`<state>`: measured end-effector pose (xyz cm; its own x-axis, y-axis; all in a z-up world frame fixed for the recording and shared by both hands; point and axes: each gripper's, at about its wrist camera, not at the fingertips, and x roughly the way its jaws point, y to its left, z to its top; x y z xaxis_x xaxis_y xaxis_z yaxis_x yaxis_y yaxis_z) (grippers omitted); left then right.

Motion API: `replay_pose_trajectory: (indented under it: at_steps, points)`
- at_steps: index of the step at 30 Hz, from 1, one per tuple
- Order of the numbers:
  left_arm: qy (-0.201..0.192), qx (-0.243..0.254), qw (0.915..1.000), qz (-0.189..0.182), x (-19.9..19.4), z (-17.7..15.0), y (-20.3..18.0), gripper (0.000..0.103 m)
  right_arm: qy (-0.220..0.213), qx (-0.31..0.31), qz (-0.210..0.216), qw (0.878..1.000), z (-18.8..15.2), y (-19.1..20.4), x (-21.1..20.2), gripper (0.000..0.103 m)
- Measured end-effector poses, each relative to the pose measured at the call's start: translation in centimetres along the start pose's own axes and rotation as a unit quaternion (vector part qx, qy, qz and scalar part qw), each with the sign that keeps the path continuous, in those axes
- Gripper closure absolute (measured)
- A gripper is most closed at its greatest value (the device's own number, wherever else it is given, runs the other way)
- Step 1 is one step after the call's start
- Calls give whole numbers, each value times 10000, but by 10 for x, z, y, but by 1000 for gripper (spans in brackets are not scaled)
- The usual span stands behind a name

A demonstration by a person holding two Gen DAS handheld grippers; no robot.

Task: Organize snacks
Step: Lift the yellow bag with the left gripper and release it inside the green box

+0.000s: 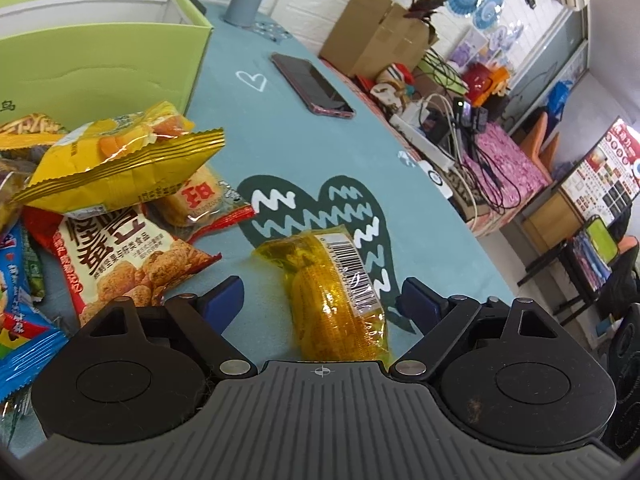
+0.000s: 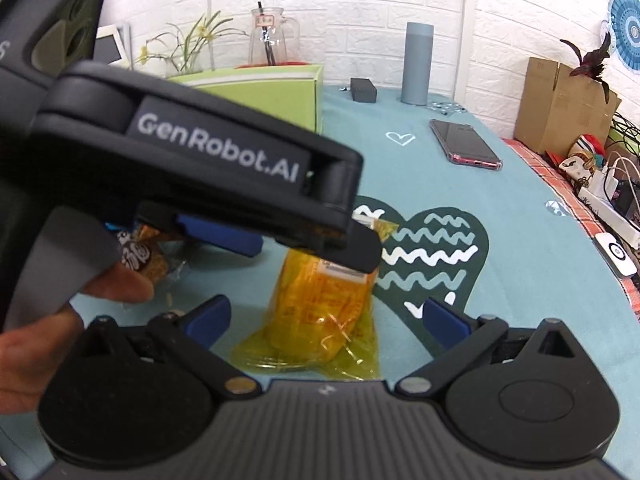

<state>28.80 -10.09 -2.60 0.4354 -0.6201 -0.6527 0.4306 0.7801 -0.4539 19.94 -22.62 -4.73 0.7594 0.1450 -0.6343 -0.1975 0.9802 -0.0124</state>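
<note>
A vacuum-packed corn cob in a clear yellow wrapper point(image 1: 328, 292) lies on the teal tablecloth point(image 1: 280, 152), over a dark heart print. My left gripper point(image 1: 322, 296) stands open astride it, blue pads clear of both sides. In the right wrist view the same corn packet point(image 2: 320, 304) lies between the fingers of my open right gripper point(image 2: 326, 314); the left gripper point(image 2: 296, 244) reaches over its far end from the left. A pile of snack packets sits to the left: a yellow one point(image 1: 120, 168) on top, a red and white one point(image 1: 116, 260) beneath. A green box point(image 1: 100, 68) stands behind the pile.
A phone point(image 1: 312, 84) lies flat farther back on the cloth, with a grey cylinder point(image 2: 418, 64) and a small black box point(image 2: 363, 90) beyond it. The table edge runs along the right, with a cardboard box point(image 1: 376, 36) and cables past it. A person's hand point(image 2: 40, 352) holds the left gripper.
</note>
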Motion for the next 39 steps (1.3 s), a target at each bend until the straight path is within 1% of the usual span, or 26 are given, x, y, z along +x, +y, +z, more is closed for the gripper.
replay_pose_trajectory:
  at_steps: [1,2,3,4,5,7,10,13,16,19,22,24,26,28,31,32,33,34,35,36,37,39]
  points:
    - [24,13,10000,-12,3,0,-1,34,20,9,-6,10000,0,-1,2,3]
    - [55,41,10000,-12,5,0,-2,44,30,29,0,10000,2,-3,5,5]
    - [118,104,9999,5,9,0,-4,54,20,74,51,10000,1,-5,8,23]
    - [201,135,9997,-22,13,-1,-4,72,-93,69,76,9999,1,-5,6,47]
    - [241,67,9996,-148,15,-2,-3,77,-66,82,98,9999,3,-5,6,49]
    - [236,-51,9995,-220,11,-2,0,80,-54,152,159,9997,5,-8,4,51]
    - [207,-67,9994,-259,3,-2,-1,81,-67,245,314,9992,8,-12,-2,53]
    - [-53,-113,9996,-271,-18,9,-4,81,-283,162,413,9986,23,-11,-14,51]
    - [-466,-173,9985,-221,-47,34,-1,80,-616,-148,553,9965,52,-4,-19,50]
    - [-894,-201,9957,-98,-71,72,12,80,-1008,-621,665,9907,95,5,-11,50]
    - [-1280,-158,9914,242,-83,114,30,80,-1295,-876,869,9839,139,13,13,50]
    - [-1371,-295,9891,446,-80,140,49,80,-1389,-934,980,9810,168,18,40,49]
    - [-1376,-453,9873,651,-69,166,70,80,-1358,-907,1096,9805,190,20,70,49]
    - [-1272,-605,9868,803,-51,187,95,80,-1248,-819,1182,9817,206,20,104,49]
    - [-1043,-810,9875,856,-22,207,126,80,-1052,-687,1264,9840,217,17,146,49]
    - [-989,-879,9870,910,-14,211,134,78,-957,-623,1298,9849,218,13,156,47]
    - [-982,-921,9861,972,-9,213,142,71,-938,-545,1311,9854,219,9,163,35]
    - [-967,-981,9854,1000,-6,214,150,53,-1010,-483,1293,9853,218,6,164,26]
    - [-994,-1031,9846,1004,-6,215,154,41,-1000,-518,1282,9853,217,4,163,23]
    - [-1096,-1095,9826,1021,-9,213,157,39,-989,-668,1312,9842,218,4,159,22]
    - [-1144,-1115,9818,1029,-13,212,159,38,-1100,-752,1231,9834,218,10,153,20]
    - [-1215,-1120,9804,1069,-25,212,156,38,-1347,-793,1097,9816,217,5,141,6]
